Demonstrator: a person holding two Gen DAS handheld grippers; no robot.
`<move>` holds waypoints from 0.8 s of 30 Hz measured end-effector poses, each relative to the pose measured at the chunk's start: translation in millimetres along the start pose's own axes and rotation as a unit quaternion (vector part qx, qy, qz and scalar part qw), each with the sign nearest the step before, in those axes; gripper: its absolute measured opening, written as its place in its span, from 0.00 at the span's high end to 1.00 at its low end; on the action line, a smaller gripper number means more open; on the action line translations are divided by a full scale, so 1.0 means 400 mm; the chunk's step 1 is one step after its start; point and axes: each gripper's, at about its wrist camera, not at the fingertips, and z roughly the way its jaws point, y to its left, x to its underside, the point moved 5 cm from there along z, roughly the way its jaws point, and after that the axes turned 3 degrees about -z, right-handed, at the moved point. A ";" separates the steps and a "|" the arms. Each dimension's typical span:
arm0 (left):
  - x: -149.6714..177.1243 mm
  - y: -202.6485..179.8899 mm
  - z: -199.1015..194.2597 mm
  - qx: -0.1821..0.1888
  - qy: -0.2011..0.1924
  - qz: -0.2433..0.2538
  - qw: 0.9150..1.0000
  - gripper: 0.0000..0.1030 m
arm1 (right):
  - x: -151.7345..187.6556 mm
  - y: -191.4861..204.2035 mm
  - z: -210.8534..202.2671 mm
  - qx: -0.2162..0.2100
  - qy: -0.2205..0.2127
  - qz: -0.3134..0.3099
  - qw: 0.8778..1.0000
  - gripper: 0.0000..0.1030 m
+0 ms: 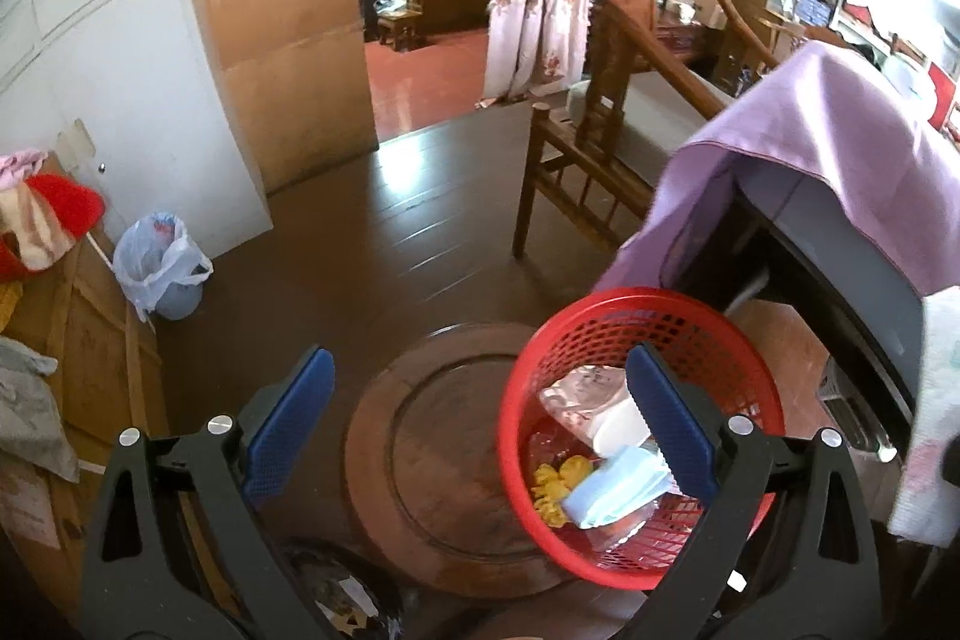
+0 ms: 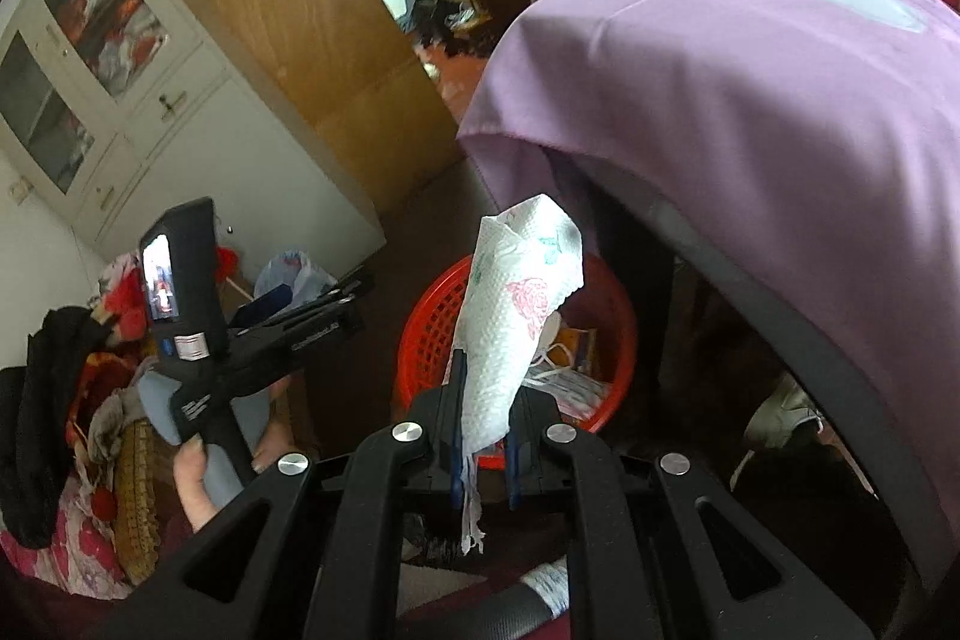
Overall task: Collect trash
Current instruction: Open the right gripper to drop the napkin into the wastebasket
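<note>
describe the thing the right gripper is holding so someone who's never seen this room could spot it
Start at the big purple cloth draped over the dark cabinet, then drop to the round red plastic mesh basket at its foot. In front of that basket, the right gripper is shut on a crumpled white paper towel standing upright. Its printed pink roses and teal leaves set it apart from the trash inside.

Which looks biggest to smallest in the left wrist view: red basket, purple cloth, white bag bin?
1. purple cloth
2. red basket
3. white bag bin
The bin stands farther away, so its true size is unsure.
</note>
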 end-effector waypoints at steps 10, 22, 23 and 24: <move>0.015 0.050 0.059 -0.007 0.029 -0.016 0.999 0.08 | -0.023 -0.004 0.179 0.010 0.057 -0.006 0.998 0.88; 0.041 0.060 0.098 -0.003 0.057 -0.025 0.998 0.08 | -0.030 -0.018 0.221 0.040 0.062 -0.008 0.997 0.64; 0.041 0.058 0.097 -0.002 0.057 -0.024 0.998 0.08 | -0.029 -0.018 0.217 0.039 0.061 -0.007 0.997 0.64; 0.040 0.056 0.094 -0.001 0.056 -0.023 0.998 0.08 | -0.028 -0.019 0.211 0.038 0.059 -0.005 0.998 0.64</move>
